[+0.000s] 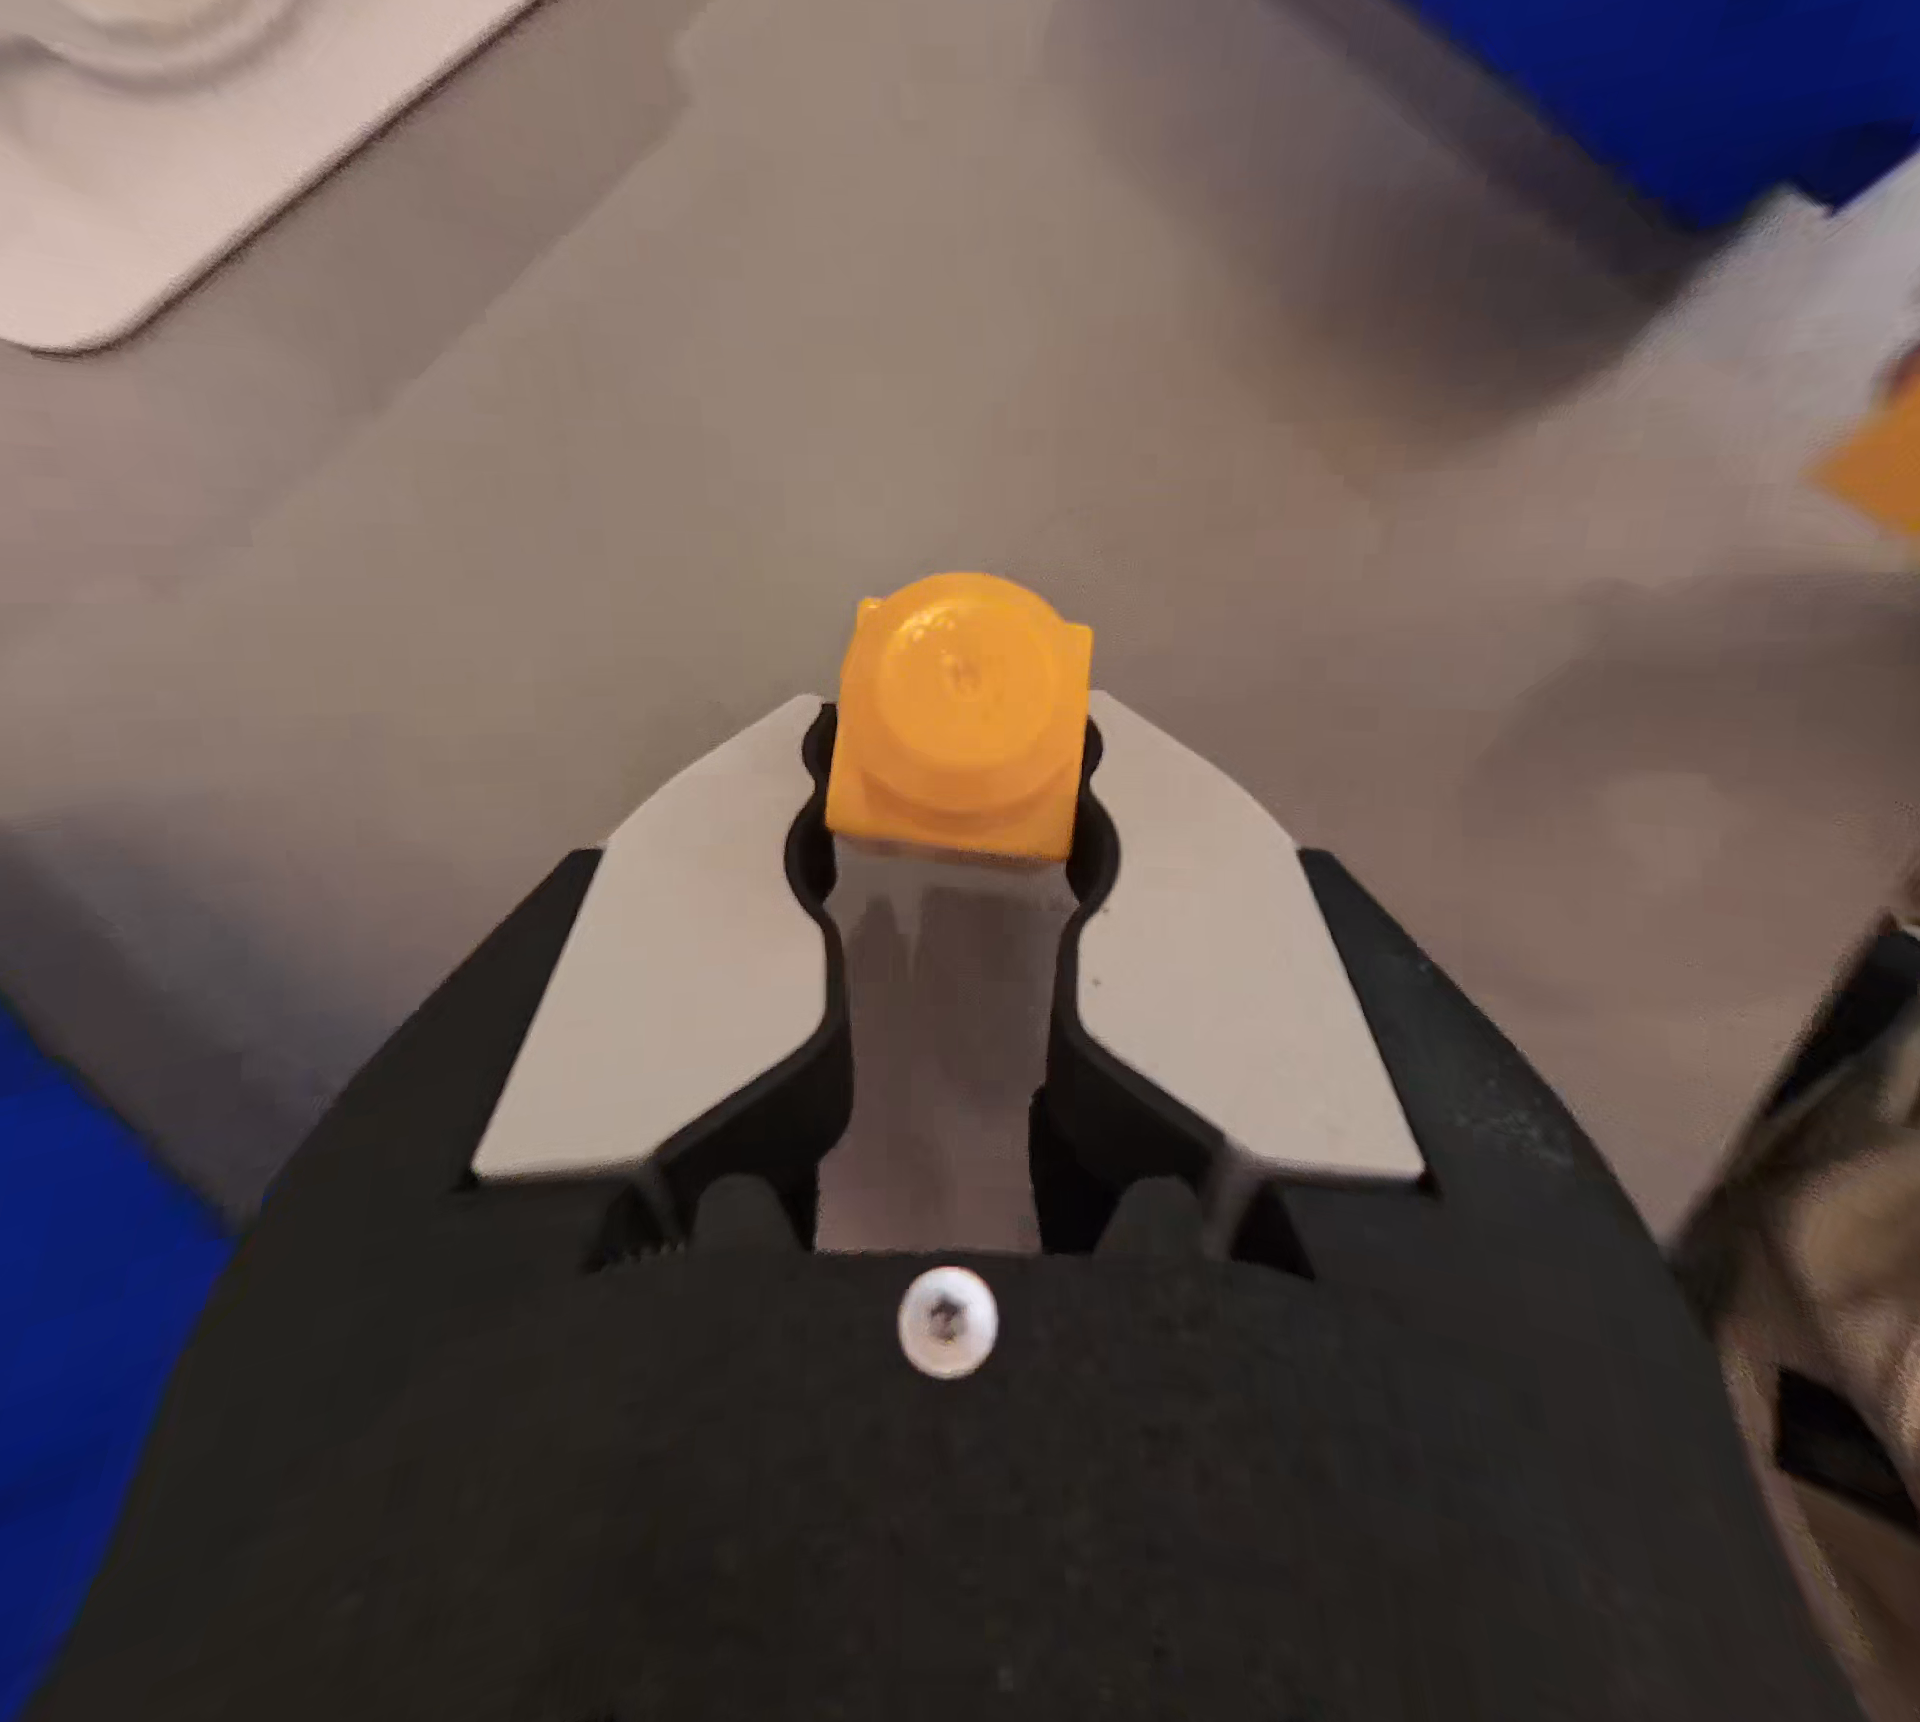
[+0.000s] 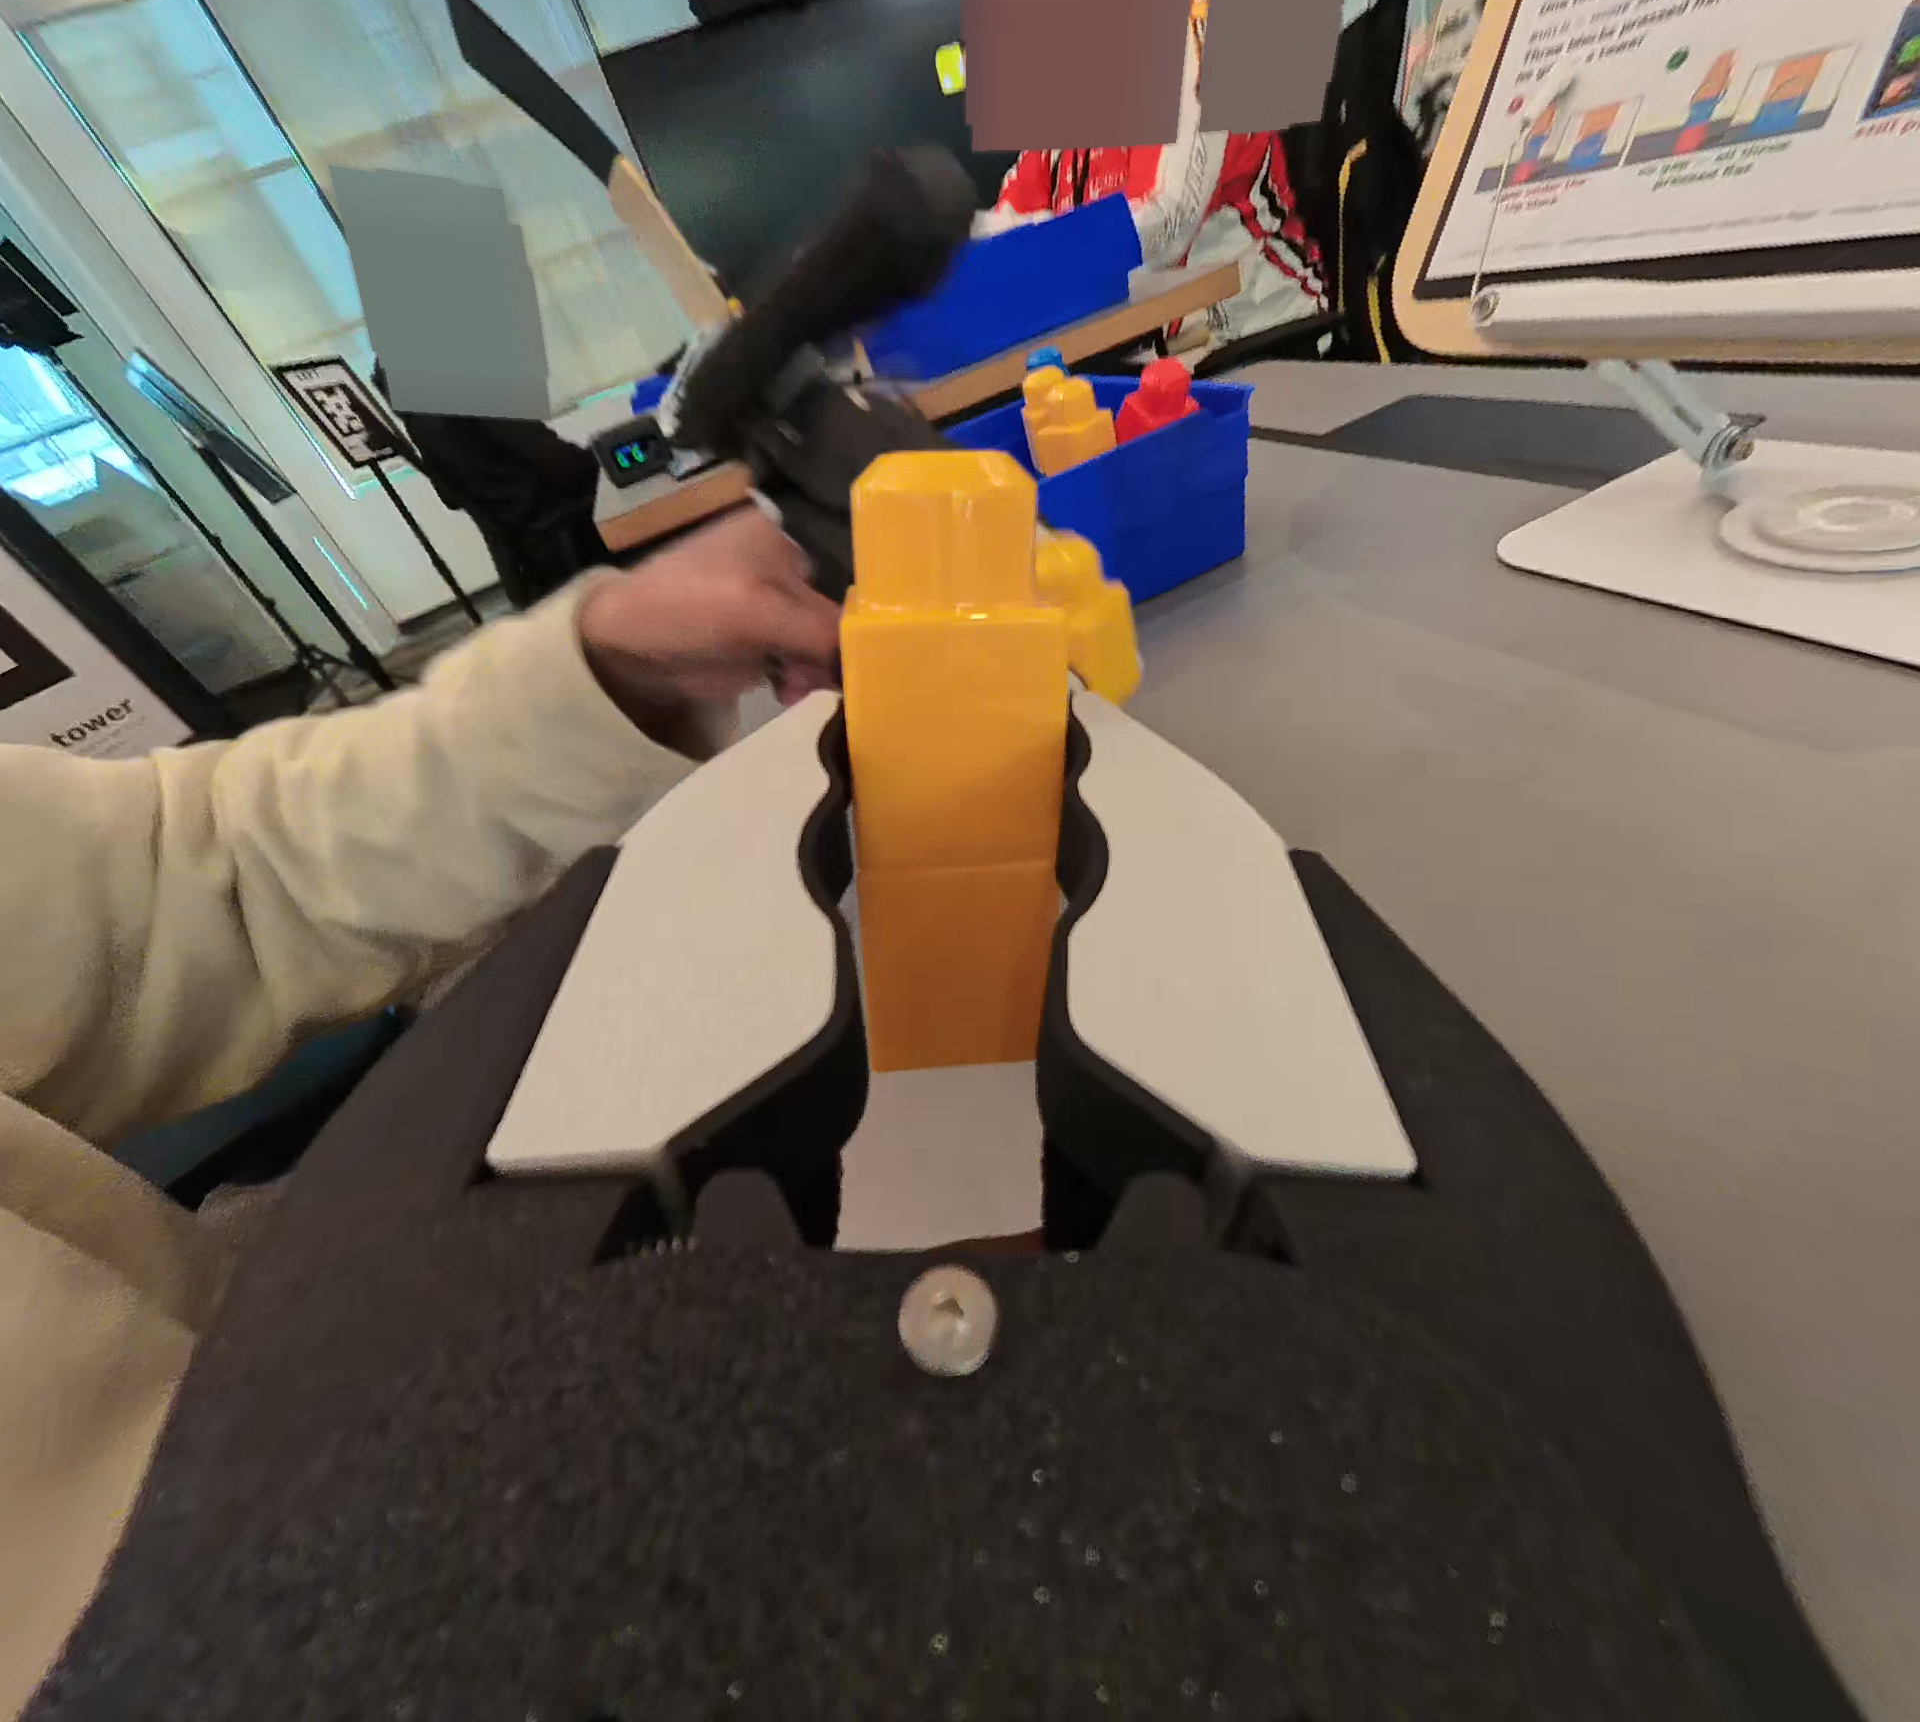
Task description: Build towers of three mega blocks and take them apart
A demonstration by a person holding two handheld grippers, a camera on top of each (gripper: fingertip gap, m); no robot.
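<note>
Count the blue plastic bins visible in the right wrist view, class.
2. One blue plastic bin stands on the grey table, holding orange and red blocks. Another blue bin sits on the wooden table behind. More may be hidden.

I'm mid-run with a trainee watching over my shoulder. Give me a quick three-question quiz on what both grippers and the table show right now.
1. True or false: the left gripper grips a red block.
2. How many stacked orange blocks does the right gripper clamp?
A) one B) two C) four
3. What colour is the bin holding spare blocks?

Key: 1 false, it grips a single orange block. 2 B, the two-block orange stack. 3 blue.
</note>
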